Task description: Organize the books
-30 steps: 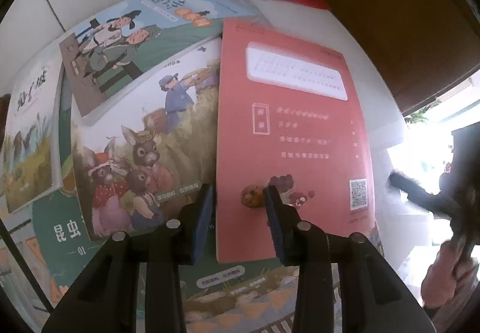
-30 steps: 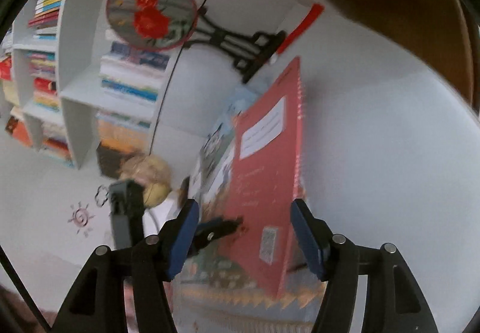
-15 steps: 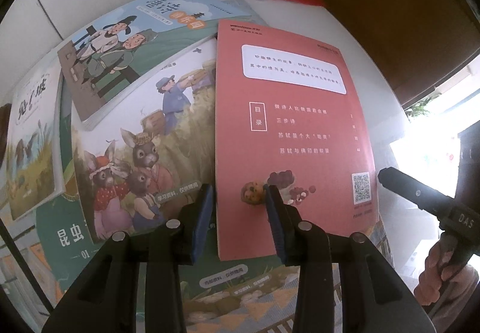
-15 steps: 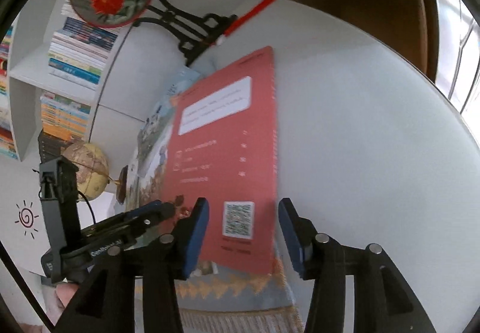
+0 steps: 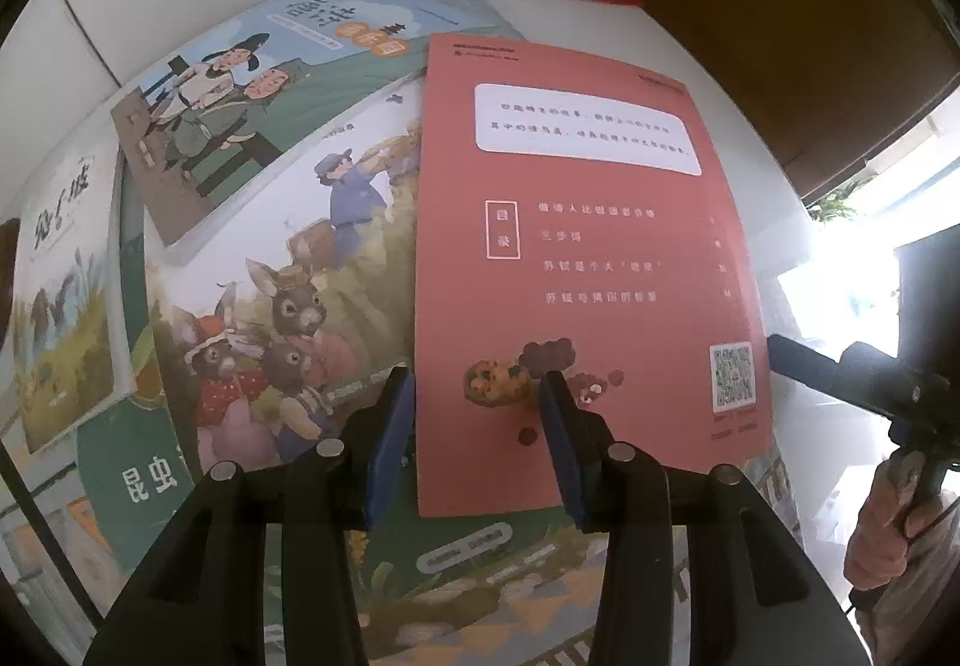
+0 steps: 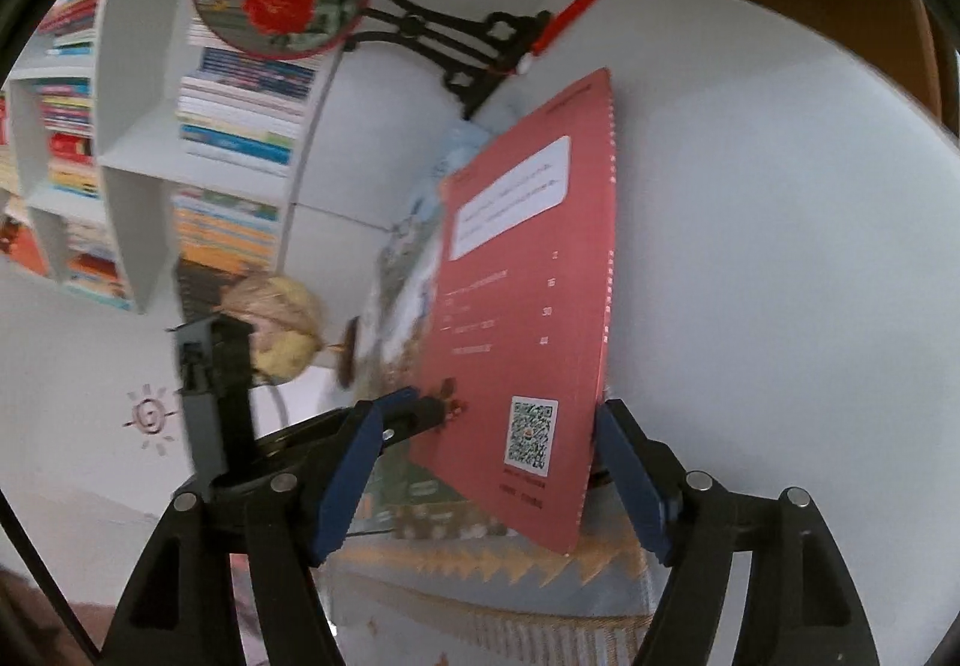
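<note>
Far left on the table (image 5: pixel 690 24) lay the pale reed-cover book (image 5: pixel 60 300), then the rabbit book (image 5: pixel 270 270), fanned out unsorted. My left gripper (image 5: pixel 474 426) hung with jaws apart, straddling the near left corner of the red book (image 5: pixel 576 258), which topped the spread. My right gripper (image 6: pixel 486 462), jaws apart too, bracketed its QR-code edge, probably to square it.

White table (image 5: pixel 708 66), white bookshelf (image 6: pixel 120 138) w/ stacked vols, brown door (image 5: pixel 780 6), bright window (image 5: pixel 870 258) at right
</note>
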Demonstrator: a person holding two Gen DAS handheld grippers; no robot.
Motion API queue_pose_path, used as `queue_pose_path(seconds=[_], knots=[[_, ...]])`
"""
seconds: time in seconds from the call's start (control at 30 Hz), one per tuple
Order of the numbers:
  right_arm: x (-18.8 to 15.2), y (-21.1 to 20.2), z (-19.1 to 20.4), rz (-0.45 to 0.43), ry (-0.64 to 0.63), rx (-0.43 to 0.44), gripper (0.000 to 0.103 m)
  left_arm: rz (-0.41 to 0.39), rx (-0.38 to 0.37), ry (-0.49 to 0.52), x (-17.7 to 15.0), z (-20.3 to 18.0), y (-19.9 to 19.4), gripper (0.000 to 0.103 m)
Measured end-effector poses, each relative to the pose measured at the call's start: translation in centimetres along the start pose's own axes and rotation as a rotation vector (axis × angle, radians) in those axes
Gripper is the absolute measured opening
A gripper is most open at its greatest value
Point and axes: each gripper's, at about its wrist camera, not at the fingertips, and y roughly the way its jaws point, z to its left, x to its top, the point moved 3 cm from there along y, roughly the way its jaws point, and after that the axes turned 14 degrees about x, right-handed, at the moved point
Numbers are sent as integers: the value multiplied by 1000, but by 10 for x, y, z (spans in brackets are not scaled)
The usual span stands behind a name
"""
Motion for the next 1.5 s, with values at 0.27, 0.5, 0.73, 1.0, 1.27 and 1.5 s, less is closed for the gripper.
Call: queue_pose_path(seconds=[0.27, 0.5, 0.73, 1.0, 1.27, 1.5], knots=[[-19, 5, 2, 56, 0, 46, 71, -16, 33, 0, -3, 4, -1, 43], [-17, 4, 3, 3, 35, 176, 71, -23, 47, -18, -14, 12, -7, 43], [-21, 28, 12, 41, 34, 218, 65, -29, 42, -33, -18, 14, -10, 43], [-22, 50, 21, 6, -49, -61, 9, 1, 12, -83, -25, 20, -16, 44], [-20, 39, 95, 12, -252, -187, 10, 21, -36, -194, -52, 66, -44, 42], [-47, 76, 196, 252, -603, -544, 10, -3, -70, -302, -95, 134, -82, 42]])
